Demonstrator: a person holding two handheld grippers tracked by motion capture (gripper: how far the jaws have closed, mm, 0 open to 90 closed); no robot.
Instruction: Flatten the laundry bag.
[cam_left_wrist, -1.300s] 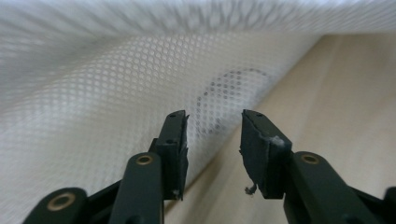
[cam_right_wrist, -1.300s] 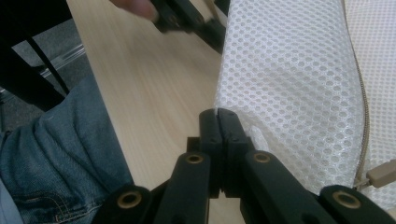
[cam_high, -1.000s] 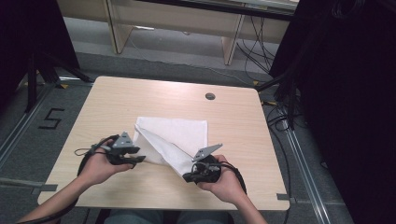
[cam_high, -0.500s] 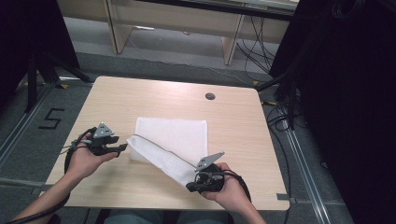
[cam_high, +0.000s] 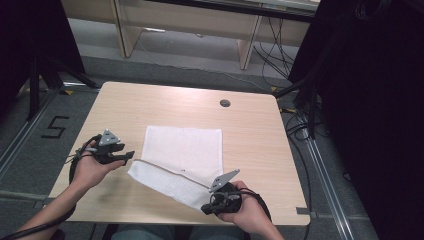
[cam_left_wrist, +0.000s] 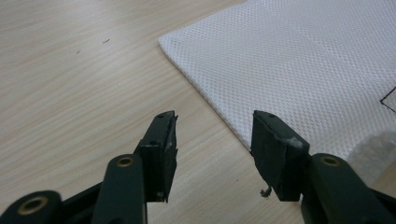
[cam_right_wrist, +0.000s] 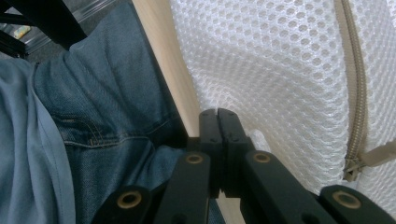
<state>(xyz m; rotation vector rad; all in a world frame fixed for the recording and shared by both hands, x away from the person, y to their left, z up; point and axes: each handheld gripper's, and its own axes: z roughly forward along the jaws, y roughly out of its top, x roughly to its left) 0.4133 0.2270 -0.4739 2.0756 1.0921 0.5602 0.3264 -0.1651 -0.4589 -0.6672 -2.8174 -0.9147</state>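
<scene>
A white mesh bag (cam_high: 182, 147) lies flat on the wooden table (cam_high: 150, 105), its near part folded into a strip (cam_high: 165, 180) that runs toward the front edge. My right gripper (cam_high: 205, 209) is shut on that strip's end; in the right gripper view the closed jaws (cam_right_wrist: 218, 114) pinch mesh (cam_right_wrist: 280, 60) beside a beige zipper (cam_right_wrist: 357, 93). My left gripper (cam_high: 127, 156) sits just left of the bag. Its jaws (cam_left_wrist: 212, 135) have just been opening and stand apart with nothing between them, and the bag's edge (cam_left_wrist: 289, 60) lies just ahead to the right.
A round cable hole (cam_high: 225, 103) sits at the table's far side. The table's front edge (cam_right_wrist: 163, 60) runs right by my right gripper, with the person's jeans (cam_right_wrist: 107, 93) below it. Dark stands and cables (cam_high: 305, 125) lie off the table's right side.
The left gripper let go of the bag and drew away to the left. The raised fold has sunk onto the table as a strip. The right gripper keeps its hold near the front edge.
</scene>
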